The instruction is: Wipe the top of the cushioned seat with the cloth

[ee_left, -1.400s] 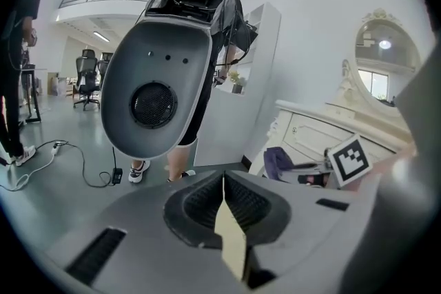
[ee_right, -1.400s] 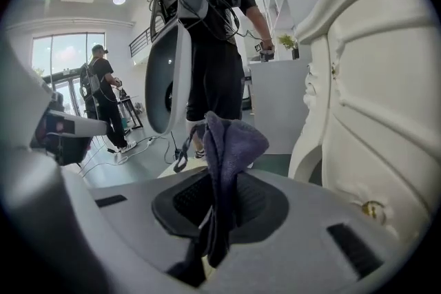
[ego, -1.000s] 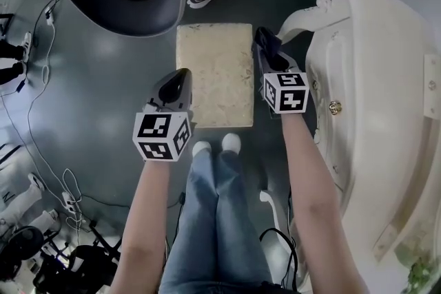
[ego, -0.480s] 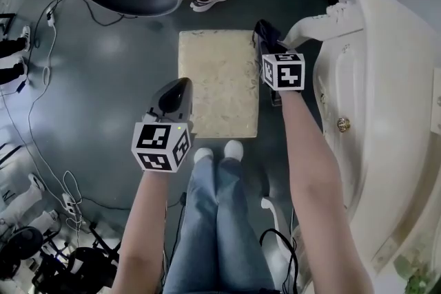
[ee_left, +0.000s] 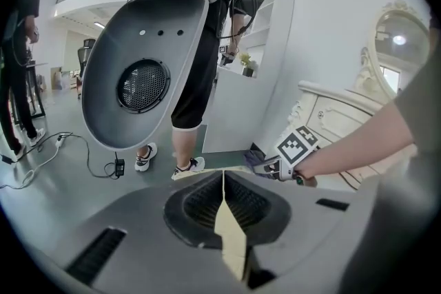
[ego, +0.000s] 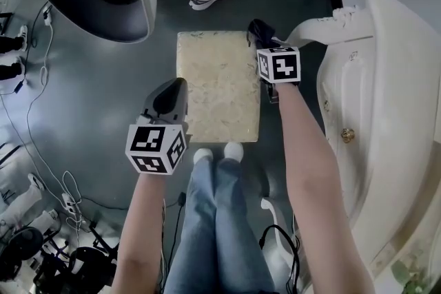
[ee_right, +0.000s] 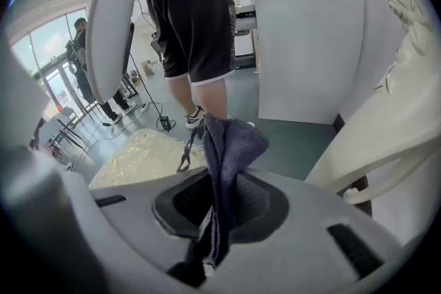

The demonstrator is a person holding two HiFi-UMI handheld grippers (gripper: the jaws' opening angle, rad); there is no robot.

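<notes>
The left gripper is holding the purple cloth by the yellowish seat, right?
No, it's the right gripper that holds the purple cloth by the yellowish seat; the right gripper view shows its jaws shut on it.

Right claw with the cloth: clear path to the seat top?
Likely yes. The right claw, shut on the cloth, hangs by the seat's far right corner; its top is bare and the left claw sits at its left edge.
</notes>
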